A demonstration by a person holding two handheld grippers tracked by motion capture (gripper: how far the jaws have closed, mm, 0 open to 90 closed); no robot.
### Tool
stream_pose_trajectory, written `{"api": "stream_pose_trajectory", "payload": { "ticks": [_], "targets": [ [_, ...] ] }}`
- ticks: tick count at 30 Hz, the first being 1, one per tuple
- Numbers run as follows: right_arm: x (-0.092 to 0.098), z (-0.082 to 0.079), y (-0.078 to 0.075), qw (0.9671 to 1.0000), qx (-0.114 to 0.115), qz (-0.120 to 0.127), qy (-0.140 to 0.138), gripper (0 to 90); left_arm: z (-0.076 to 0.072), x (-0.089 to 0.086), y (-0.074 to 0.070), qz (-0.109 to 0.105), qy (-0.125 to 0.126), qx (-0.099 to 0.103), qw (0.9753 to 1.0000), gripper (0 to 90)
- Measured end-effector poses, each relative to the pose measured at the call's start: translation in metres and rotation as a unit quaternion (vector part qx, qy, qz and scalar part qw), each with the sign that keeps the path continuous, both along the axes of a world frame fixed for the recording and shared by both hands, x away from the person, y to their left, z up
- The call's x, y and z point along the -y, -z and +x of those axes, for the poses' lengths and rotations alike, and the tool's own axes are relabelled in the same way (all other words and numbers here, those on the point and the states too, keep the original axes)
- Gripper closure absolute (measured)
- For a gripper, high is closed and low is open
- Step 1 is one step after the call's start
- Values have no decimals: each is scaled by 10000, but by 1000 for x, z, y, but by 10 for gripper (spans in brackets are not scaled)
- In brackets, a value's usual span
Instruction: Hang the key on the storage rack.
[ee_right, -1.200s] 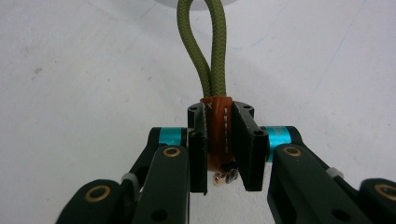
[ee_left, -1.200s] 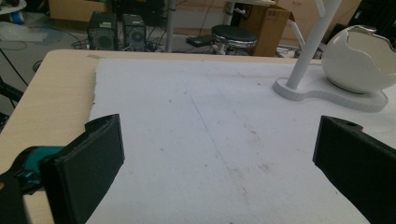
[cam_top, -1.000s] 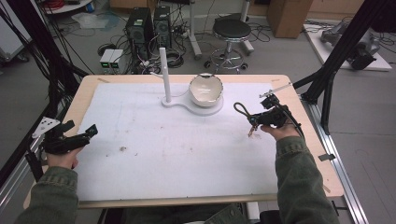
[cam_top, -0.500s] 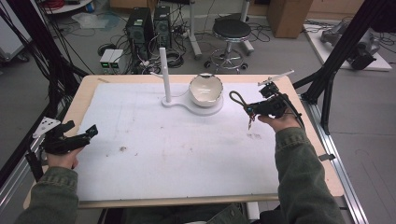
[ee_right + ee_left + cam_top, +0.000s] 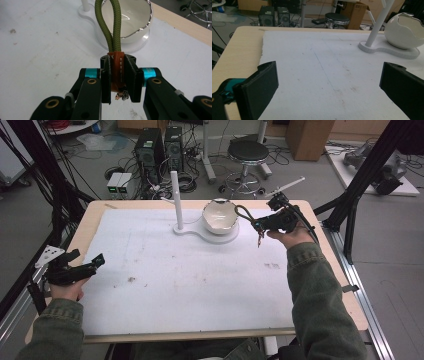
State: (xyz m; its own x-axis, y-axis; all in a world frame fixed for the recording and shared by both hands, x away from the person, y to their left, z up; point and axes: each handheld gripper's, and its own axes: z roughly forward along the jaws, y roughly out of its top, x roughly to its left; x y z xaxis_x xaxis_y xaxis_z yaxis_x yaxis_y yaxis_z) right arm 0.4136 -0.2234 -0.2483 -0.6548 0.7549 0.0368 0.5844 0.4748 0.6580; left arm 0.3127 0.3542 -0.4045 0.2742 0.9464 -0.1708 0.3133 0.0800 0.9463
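A white stand (image 5: pixel 206 231) at the far middle of the table carries a thin upright post (image 5: pixel 175 200) and a white bowl (image 5: pixel 219 215) with a jagged silver rim. My right gripper (image 5: pixel 256 224) is shut on the orange leather band (image 5: pixel 116 72) of an olive-green rope loop (image 5: pixel 108 23), held in the air just right of the bowl (image 5: pixel 130 20). A small metal ring hangs below the band. My left gripper (image 5: pixel 96 262) rests open near the table's left edge, nothing between its jaws. The bowl (image 5: pixel 403 31) and post (image 5: pixel 377 23) lie far ahead of it.
A white mat (image 5: pixel 185 275) with a few brown specks covers most of the wooden table (image 5: pixel 92 220). Black frame struts stand at both sides. Behind the table are computer towers (image 5: pixel 150 150), a stool (image 5: pixel 248 155) and floor cables.
My right gripper has carried the rope loop forward and left, up from the mat toward the bowl. The left gripper has stayed put.
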Motion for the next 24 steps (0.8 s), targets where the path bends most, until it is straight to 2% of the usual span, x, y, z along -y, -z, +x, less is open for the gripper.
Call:
{"api": "stream_pose_trajectory", "payload": {
  "ticks": [7,15,24],
  "targets": [
    [-19,10,-8,9999,6,-26,-104,767,0,0,0,-2,2,-3,10000,24],
    [-41,18,-14,9997,24,109,-220,767,0,0,0,-21,24,-6,10000,24],
    [-67,24,-18,9990,5,135,-417,767,0,-1,0,-28,31,9,10000,24]
  ]
}}
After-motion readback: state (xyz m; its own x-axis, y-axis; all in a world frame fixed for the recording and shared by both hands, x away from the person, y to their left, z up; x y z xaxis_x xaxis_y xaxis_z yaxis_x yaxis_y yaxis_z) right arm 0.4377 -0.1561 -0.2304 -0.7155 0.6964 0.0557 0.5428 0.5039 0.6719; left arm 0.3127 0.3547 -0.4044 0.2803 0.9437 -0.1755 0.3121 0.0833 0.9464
